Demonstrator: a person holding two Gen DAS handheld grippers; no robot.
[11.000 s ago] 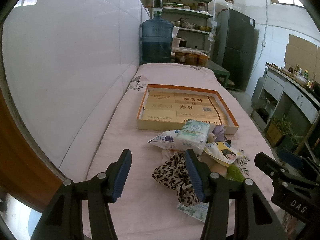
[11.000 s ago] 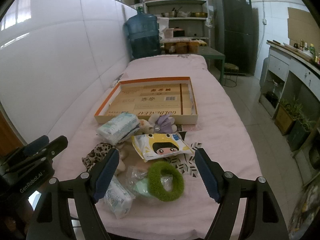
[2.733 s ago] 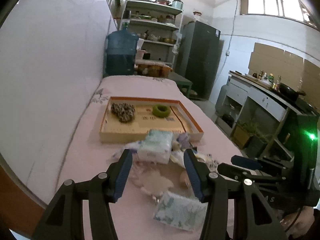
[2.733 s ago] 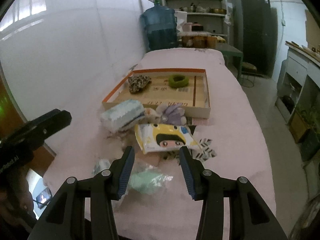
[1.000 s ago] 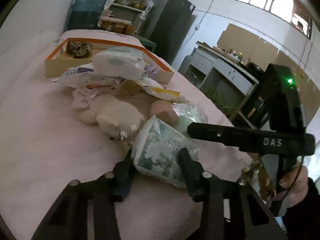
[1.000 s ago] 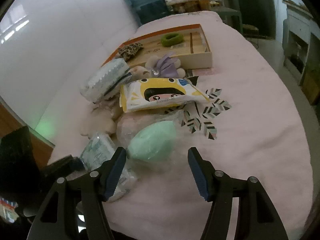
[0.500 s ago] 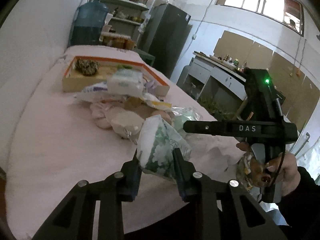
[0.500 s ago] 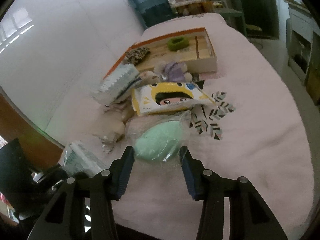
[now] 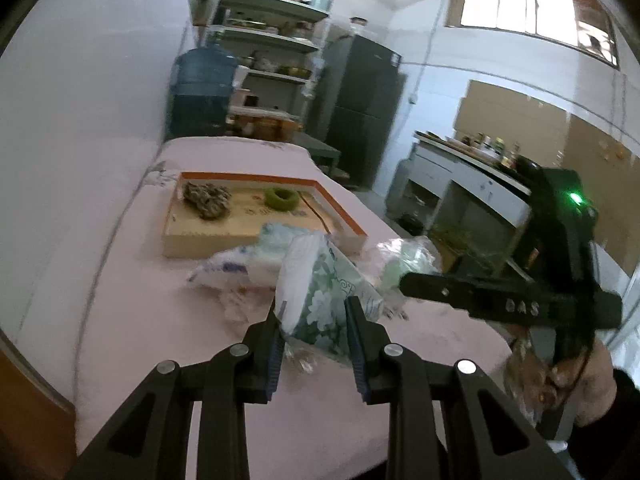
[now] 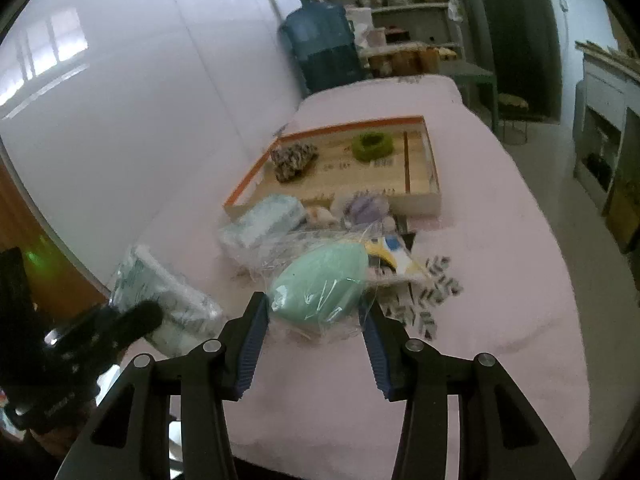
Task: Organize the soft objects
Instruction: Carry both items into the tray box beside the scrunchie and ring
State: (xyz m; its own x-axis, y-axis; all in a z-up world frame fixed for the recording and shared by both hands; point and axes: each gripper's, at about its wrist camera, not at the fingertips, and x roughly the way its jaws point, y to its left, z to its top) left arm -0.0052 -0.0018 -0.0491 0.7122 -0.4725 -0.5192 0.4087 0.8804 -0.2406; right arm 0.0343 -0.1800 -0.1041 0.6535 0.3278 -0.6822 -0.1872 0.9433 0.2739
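Lifted off the pink bed cover (image 10: 500, 208) since a second ago: floral tissue pack (image 9: 320, 300) now up in the air, pinched at its lower end between both blue pads of the left gripper (image 9: 316, 328), jaws just been closing on it. Likewise raised: green soft pad in clear wrap (image 10: 320, 284), squeezed from both sides by the right gripper (image 10: 316, 320), also just been closing, loose plastic sticking out around the pads. Further back on the cover, open cardboard tray with orange rim (image 10: 434, 184), already holding the leopard scrunchie (image 10: 294, 158) at its left part and the green ring (image 10: 372, 145) more to the right, well apart from each other. Directly between the held things and the tray, a heap of leftovers: white-blue tissue bundle (image 10: 268, 220), purple plush toy (image 10: 366, 206), yellow wipes pack (image 10: 394, 256) partly hidden behind the green pad, and a flat patterned piece (image 10: 432, 292) on the cover to the right. Heap touching the tray's near wall, blocking the straight path to it. White tiled wall (image 10: 140, 100) close along the left of the bed. Beyond the far end, blue water jug (image 10: 320, 52), shelves with pots (image 9: 272, 40), dark fridge (image 9: 360, 104). Right of the bed, open floor and a grey counter (image 9: 460, 172). Right gripper's black body with a green light seen crossing the left wrist view, person's hand (image 9: 560, 384) below it.
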